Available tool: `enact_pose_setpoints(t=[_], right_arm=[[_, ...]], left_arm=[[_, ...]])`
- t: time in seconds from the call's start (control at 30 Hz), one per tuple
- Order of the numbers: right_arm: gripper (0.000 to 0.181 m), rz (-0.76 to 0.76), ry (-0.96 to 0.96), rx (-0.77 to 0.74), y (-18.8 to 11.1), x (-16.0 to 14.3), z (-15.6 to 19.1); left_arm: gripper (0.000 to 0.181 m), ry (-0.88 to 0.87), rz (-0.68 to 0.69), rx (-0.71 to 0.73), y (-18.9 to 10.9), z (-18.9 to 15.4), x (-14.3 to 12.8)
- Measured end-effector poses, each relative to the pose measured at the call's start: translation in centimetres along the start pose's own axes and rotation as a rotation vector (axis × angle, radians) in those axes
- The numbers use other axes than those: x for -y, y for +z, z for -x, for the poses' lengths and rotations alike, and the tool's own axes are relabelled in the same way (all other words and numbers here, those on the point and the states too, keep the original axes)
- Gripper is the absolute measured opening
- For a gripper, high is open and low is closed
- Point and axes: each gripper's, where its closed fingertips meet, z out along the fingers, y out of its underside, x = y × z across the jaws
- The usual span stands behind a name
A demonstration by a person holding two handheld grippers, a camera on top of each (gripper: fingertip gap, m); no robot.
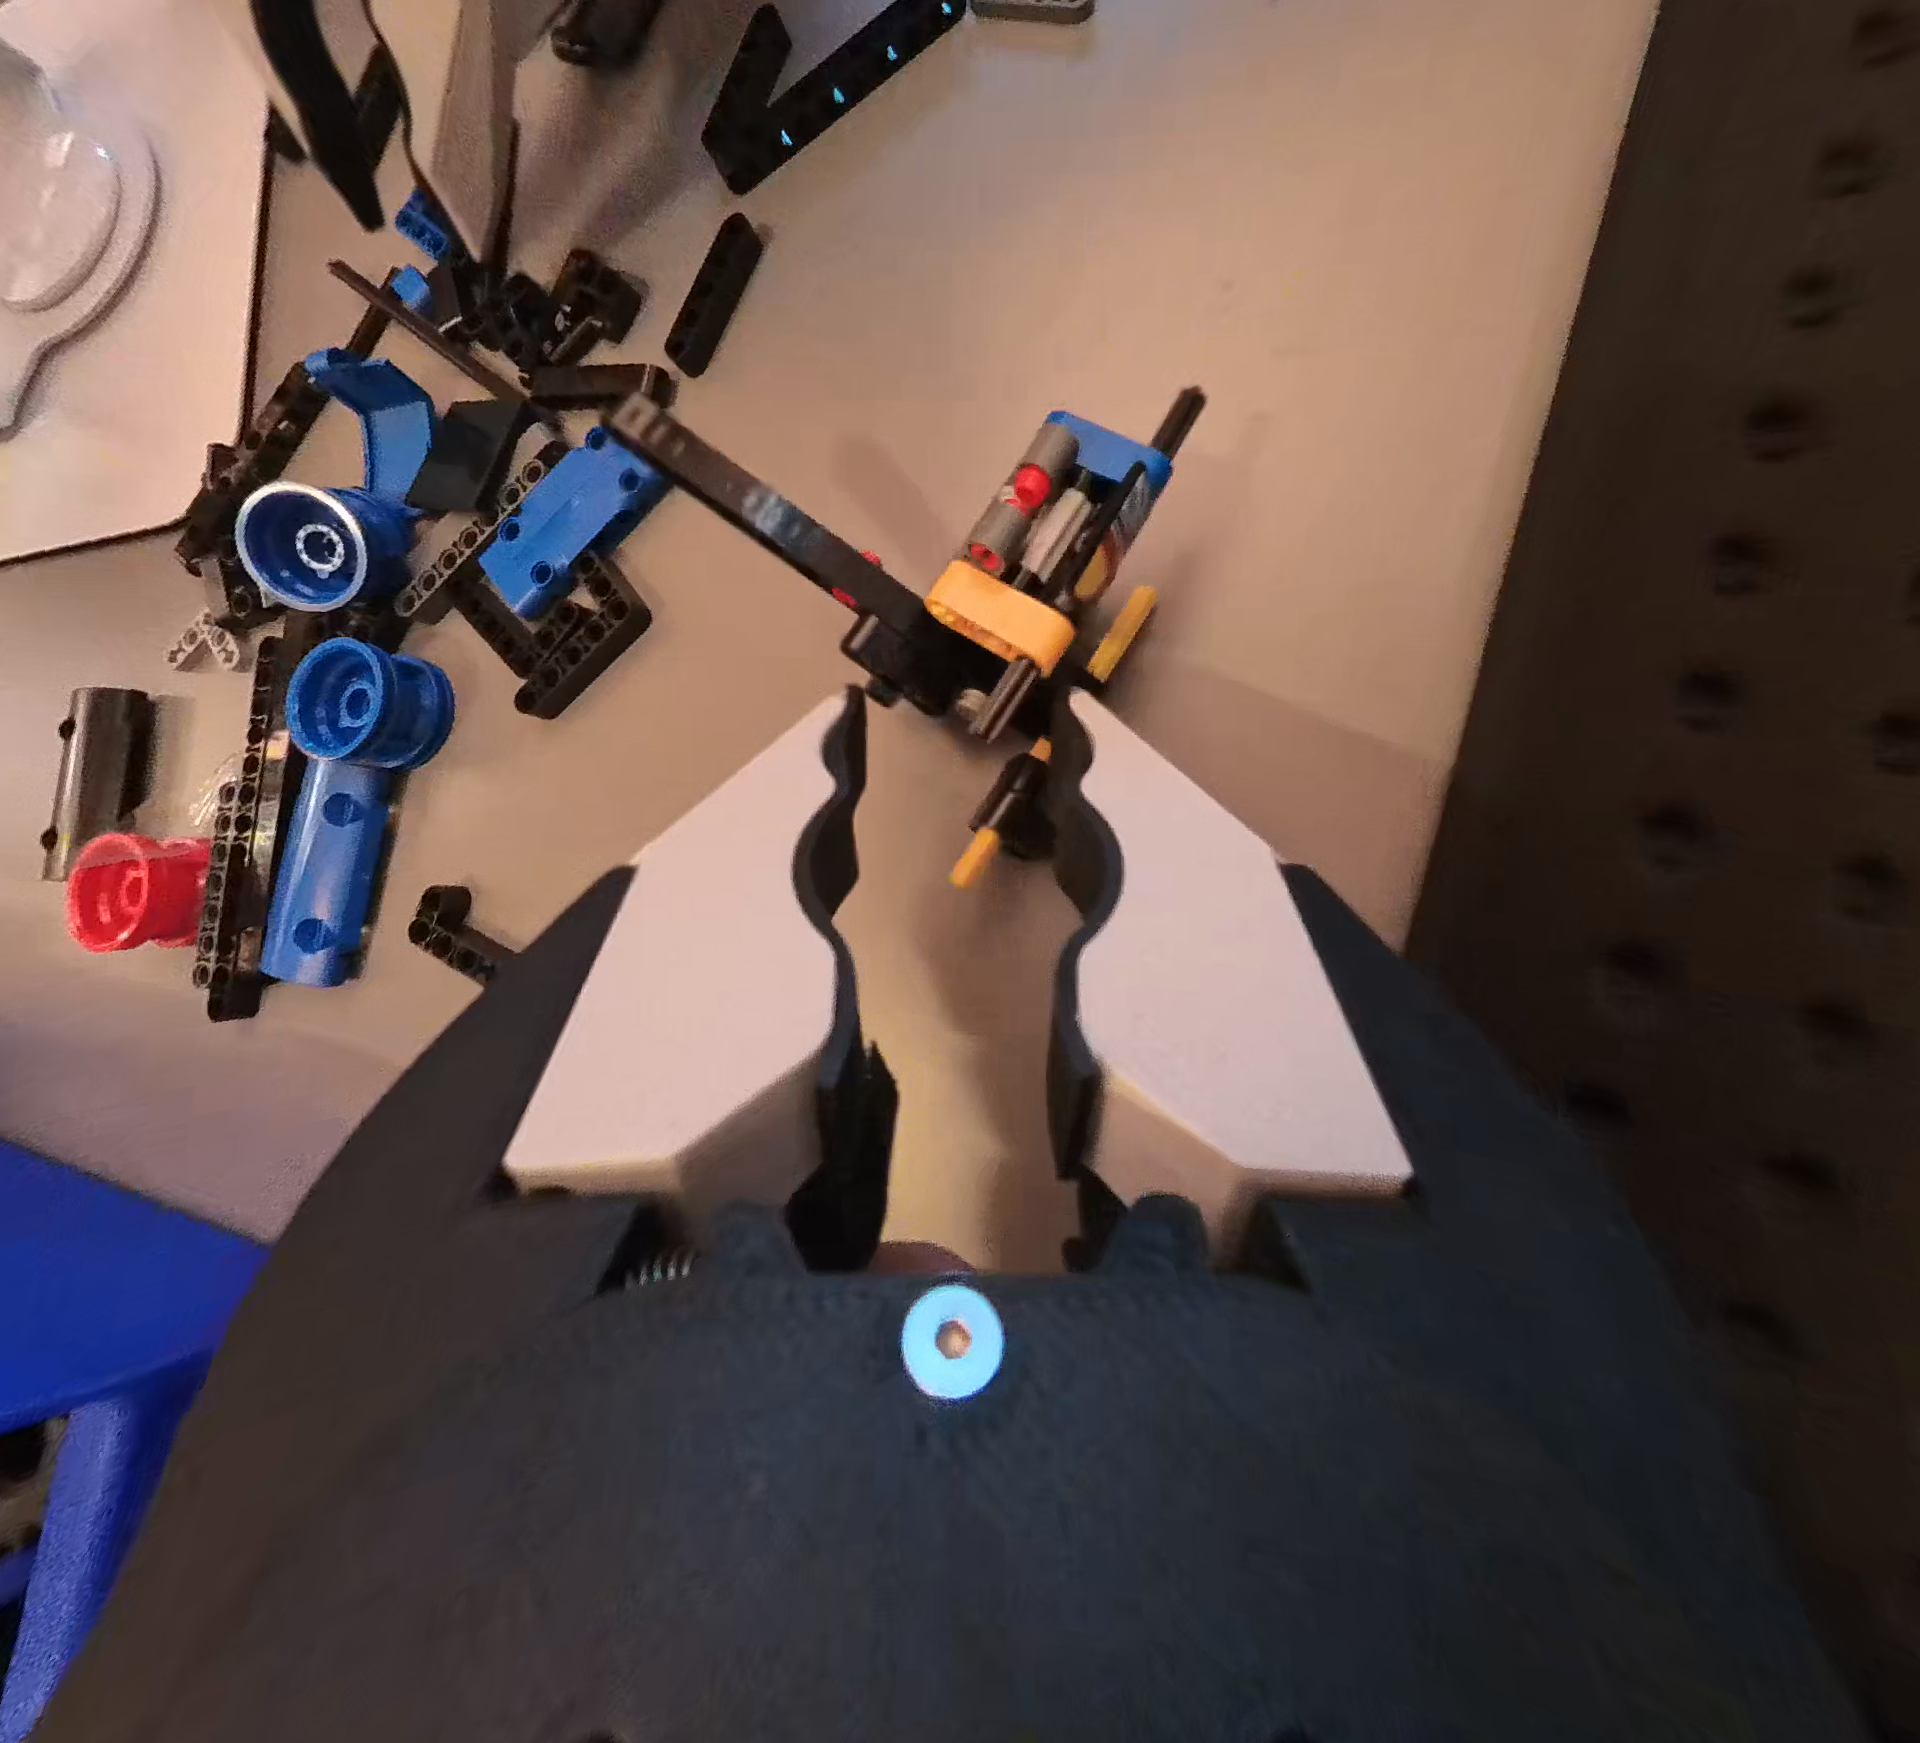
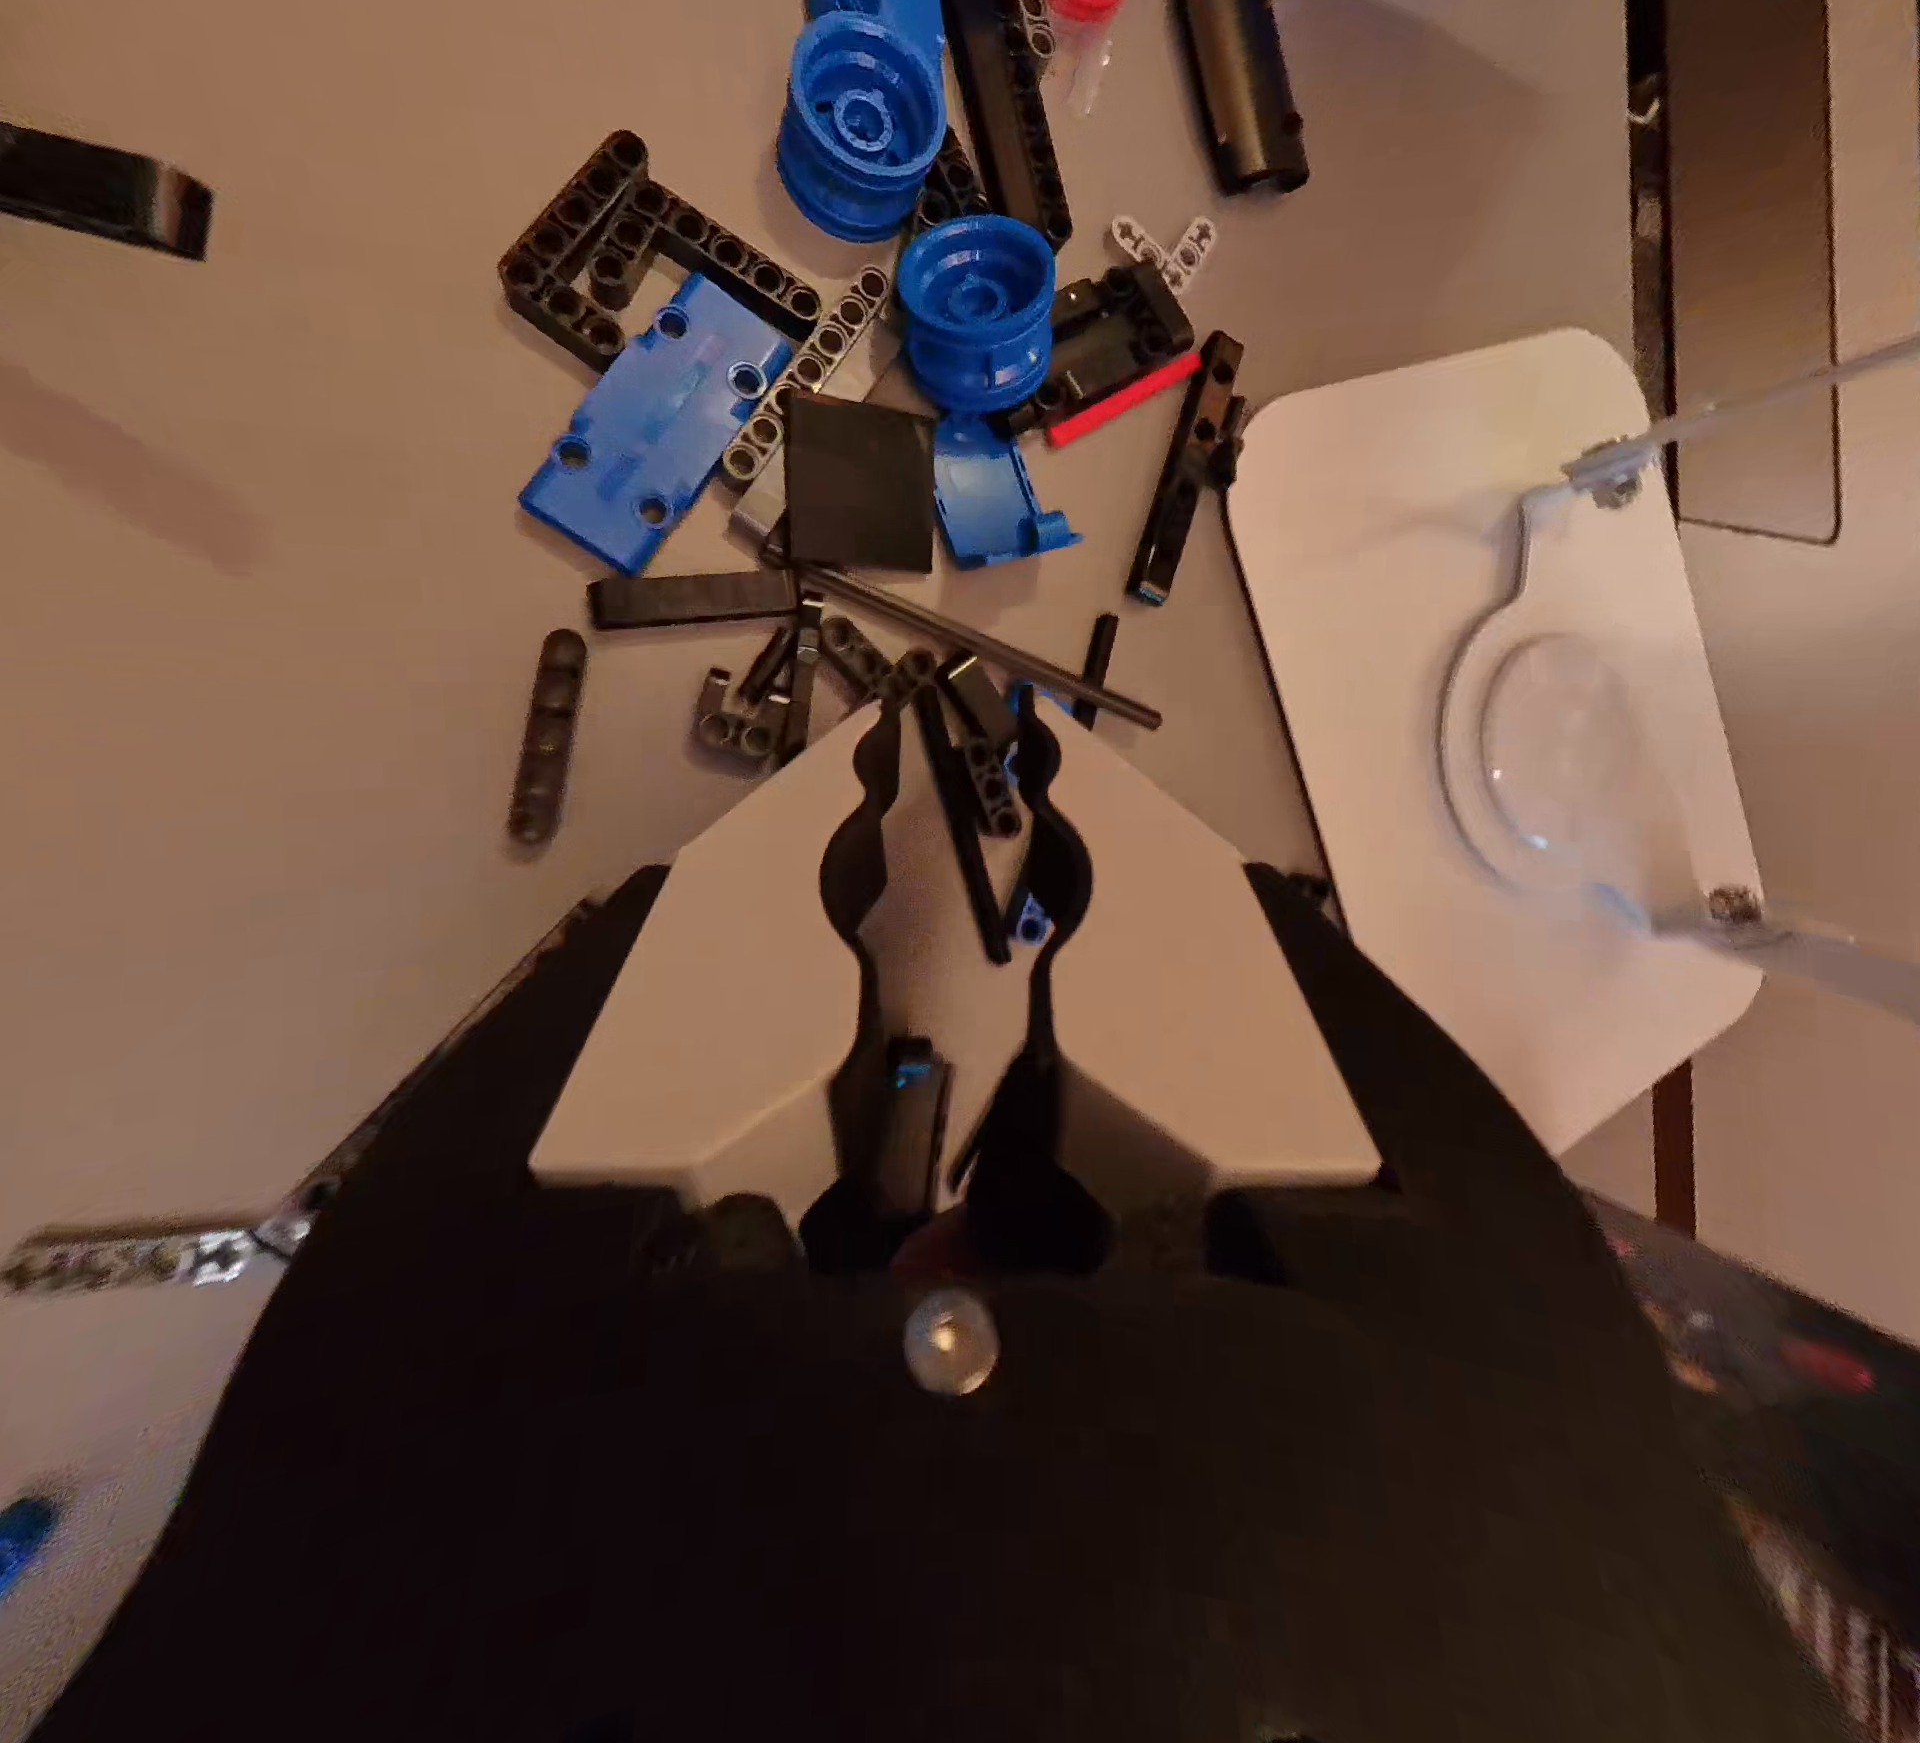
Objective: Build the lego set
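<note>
Left tool (image 1: 961, 717) pinches knobbly plastic assembly (image 1: 1023, 571).

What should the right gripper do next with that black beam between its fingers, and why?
Probably close the right gripper on the black beam: its jaws stand apart with the beam lying between them, unclamped. Meanwhile the left gripper sits at the partly built assembly on the table, seemingly steadying it for the next piece.
</note>
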Motion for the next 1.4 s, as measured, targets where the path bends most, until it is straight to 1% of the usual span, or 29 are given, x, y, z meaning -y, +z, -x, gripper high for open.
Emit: enact_pose_setpoints(t=[0.1,0.23,0.37,0.47,0.57,0.67,0.73,0.83,0.97,1.03,1.1,1.17,1.2,1.27,1.3,1.33,1.4], right_arm=[[0.015,0.021,-0.04,0.031,1.1,-0.1,-0.4],[0.004,0.05,-0.035,0.076,1.9,-0.5,-0.6],[0.001,0.035,0.022,0.108,1.9,-0.4,-0.8],[0.0,0.007,0.076,0.107,1.7,-0.2,-1.1],[0.0,-0.057,0.132,0.12,0.8,0.4,-0.9],[0.0,-0.134,0.187,0.136,-0.9,1.3,-0.4],[0.0,-0.197,0.235,0.159,-2.4,2.2,0.0],[0.0,-0.317,0.322,0.238,-5.1,3.9,1.4],[0.0,-0.41,0.371,0.339,-8.1,5.5,4.1],[0.0,-0.453,0.398,0.388,-9.5,6.1,5.4],[0.0,-0.473,0.413,0.41,-10.6,6.3,6.5],[0.0,-0.446,0.412,0.378,-10.9,5.6,7.0],[0.0,-0.413,0.401,0.328,-10.6,4.7,6.7],[0.0,-0.324,0.354,0.211,-9.4,2.7,5.6],[0.004,-0.294,0.333,0.17,-8.8,2.1,5.0],[0.011,-0.266,0.319,0.136,-8.1,1.7,4.3],[0.013,-0.191,0.272,0.075,-6.3,0.9,2.9]], left_arm=[[0.024,0.005,0.046,0.014,-0.5,1.6,-1.3],[0.028,-0.022,0.105,0.032,-0.7,3.3,-3.1],[0.042,-0.052,0.073,0.026,-0.9,3.3,-2.9],[0.045,-0.077,0.034,0.048,-1.7,3.7,-2.6],[0.047,-0.095,-0.024,0.092,-2.9,4.4,-1.9],[0.049,-0.089,-0.091,0.168,-3.9,5.5,-0.5],[0.05,-0.078,-0.142,0.225,-4.4,6.3,0.9],[0.045,0.009,-0.229,0.32,-4.5,6.8,4.4],[0.039,0.199,-0.277,0.419,-3.2,6.2,8.9],[0.039,0.293,-0.241,0.455,-2.0,6.0,10.1],[0.038,0.341,-0.233,0.471,-1.1,5.8,11.1],[0.037,0.355,-0.2,0.448,0.0,5.6,11.2],[0.036,0.355,-0.183,0.451,0.2,5.8,10.9],[0.037,0.322,-0.14,0.381,1.1,5.4,9.9],[0.038,0.299,-0.116,0.348,1.5,5.1,9.2],[0.038,0.292,-0.107,0.351,1.7,5.2,8.8],[0.039,0.277,-0.075,0.327,2.2,5.1,7.8]])
